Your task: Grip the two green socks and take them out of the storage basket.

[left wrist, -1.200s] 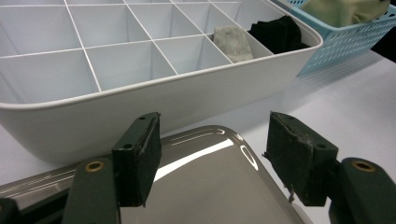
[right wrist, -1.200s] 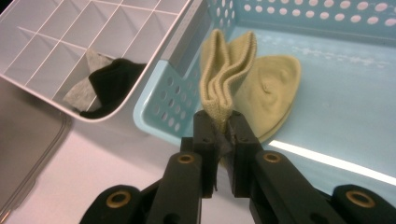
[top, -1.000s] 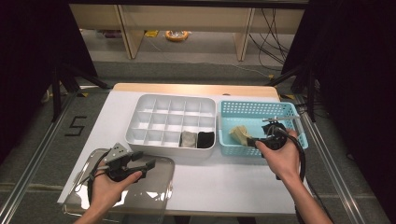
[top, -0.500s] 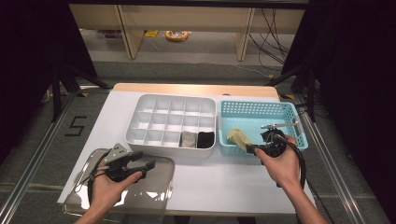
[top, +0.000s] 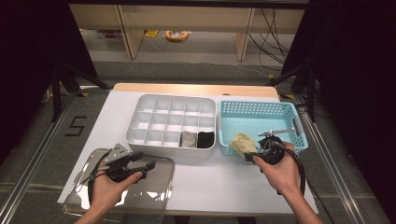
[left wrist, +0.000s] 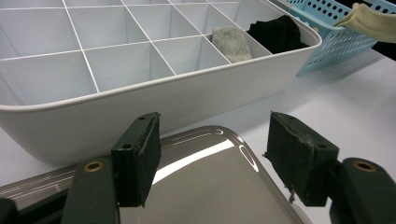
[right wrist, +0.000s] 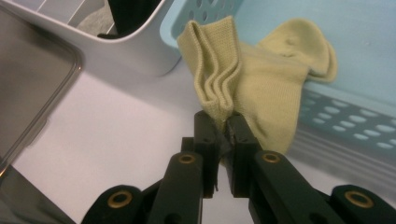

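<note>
White table: right tool [top: 252, 154], clamped on yellow sock [top: 241, 143], has drawn it toward the basket's [top: 254, 110] near-left corner; left tool [top: 148, 164] gapes.

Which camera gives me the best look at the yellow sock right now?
The right gripper view: the yellow sock is close up, its folded edge pinched in the right hand-held gripper at the blue basket rim. The high view shows it small; the left gripper view catches a corner of it.
</note>
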`<action>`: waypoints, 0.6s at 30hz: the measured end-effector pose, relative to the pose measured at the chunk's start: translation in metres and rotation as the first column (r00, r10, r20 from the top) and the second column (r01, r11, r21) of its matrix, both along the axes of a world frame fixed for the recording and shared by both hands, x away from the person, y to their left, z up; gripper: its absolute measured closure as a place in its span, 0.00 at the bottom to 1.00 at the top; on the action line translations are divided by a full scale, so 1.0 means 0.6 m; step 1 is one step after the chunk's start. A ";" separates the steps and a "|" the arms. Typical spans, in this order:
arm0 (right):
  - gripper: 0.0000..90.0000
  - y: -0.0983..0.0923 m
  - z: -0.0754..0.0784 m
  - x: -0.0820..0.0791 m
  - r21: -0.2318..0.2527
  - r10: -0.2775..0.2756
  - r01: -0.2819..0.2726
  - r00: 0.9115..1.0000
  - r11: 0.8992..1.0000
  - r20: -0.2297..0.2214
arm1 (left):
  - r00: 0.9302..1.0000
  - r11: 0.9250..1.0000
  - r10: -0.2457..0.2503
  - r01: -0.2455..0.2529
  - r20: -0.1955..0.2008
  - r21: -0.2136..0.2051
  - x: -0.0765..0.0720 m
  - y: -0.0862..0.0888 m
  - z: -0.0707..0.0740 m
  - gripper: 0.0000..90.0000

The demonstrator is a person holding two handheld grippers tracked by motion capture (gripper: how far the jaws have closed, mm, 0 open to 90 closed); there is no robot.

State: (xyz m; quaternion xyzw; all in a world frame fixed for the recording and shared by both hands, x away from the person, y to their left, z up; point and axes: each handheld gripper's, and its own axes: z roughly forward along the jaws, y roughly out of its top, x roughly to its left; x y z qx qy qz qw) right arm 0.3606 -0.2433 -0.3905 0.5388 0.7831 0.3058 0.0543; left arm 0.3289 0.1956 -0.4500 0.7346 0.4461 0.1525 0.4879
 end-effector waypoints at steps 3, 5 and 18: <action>0.95 0.000 -0.003 -0.004 -0.006 0.013 -0.013 1.000 1.000 -0.010 | 1.000 1.000 -0.001 0.001 -0.005 0.000 0.000 -0.001 -0.001 0.38; 0.95 0.002 -0.006 -0.006 -0.019 0.010 -0.010 1.000 1.000 -0.010 | 1.000 1.000 -0.005 0.005 -0.003 0.003 0.000 -0.001 -0.001 0.38; 0.95 0.012 -0.022 -0.028 -0.050 0.050 -0.052 0.998 0.997 -0.037 | 1.000 1.000 -0.003 0.003 -0.008 -0.007 0.000 -0.005 -0.003 0.38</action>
